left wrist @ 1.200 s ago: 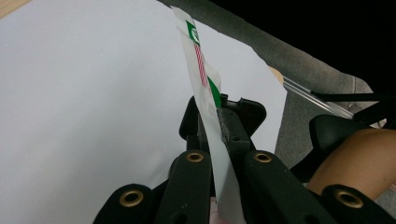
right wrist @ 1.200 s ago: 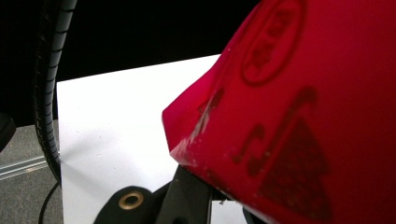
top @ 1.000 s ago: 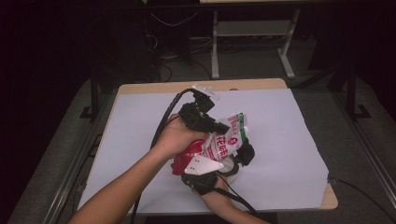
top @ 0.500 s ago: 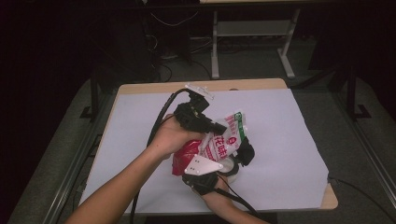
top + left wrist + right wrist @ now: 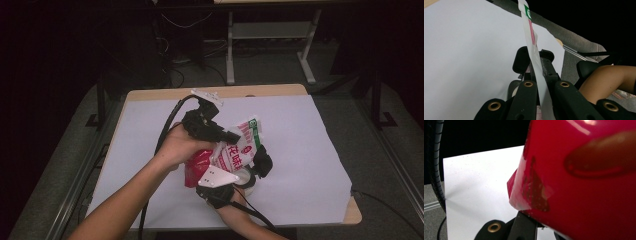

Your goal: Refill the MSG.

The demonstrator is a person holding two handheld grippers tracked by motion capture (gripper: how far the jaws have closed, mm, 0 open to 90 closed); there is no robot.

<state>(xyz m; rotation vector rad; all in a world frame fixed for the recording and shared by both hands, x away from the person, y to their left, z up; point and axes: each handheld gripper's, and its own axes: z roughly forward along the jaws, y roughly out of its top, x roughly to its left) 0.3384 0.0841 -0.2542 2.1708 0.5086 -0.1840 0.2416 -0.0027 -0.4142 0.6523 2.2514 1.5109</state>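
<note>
A red and white bag [image 5: 227,155] is held up over the middle of the surface [image 5: 300,135], which is covered by a white sheet. Both grippers grip it. The left gripper [image 5: 227,136] comes in from the left, and its fingers are clamped on the bag's flat white upper edge. In the left gripper view that edge [image 5: 535,62] runs as a thin strip between the two fingers [image 5: 547,66], pinched tight, with red stripes and a small green patch with a white mark near its top end. The right gripper [image 5: 240,172] sits below the bag with its grey three-cornered plate up; its fingers are together on the bag's red lower part, though the contact itself is hidden behind the foil. In the right gripper view the glossy red foil [image 5: 584,182] lies close before the lens, with a sealed corner and a scuffed, worn patch.

The white front panel of the bag carries large red Chinese characters, partly creased; they seem to read 花味, but I cannot be sure. A green band runs along the bag's right edge. No brand name can be made out.
</note>
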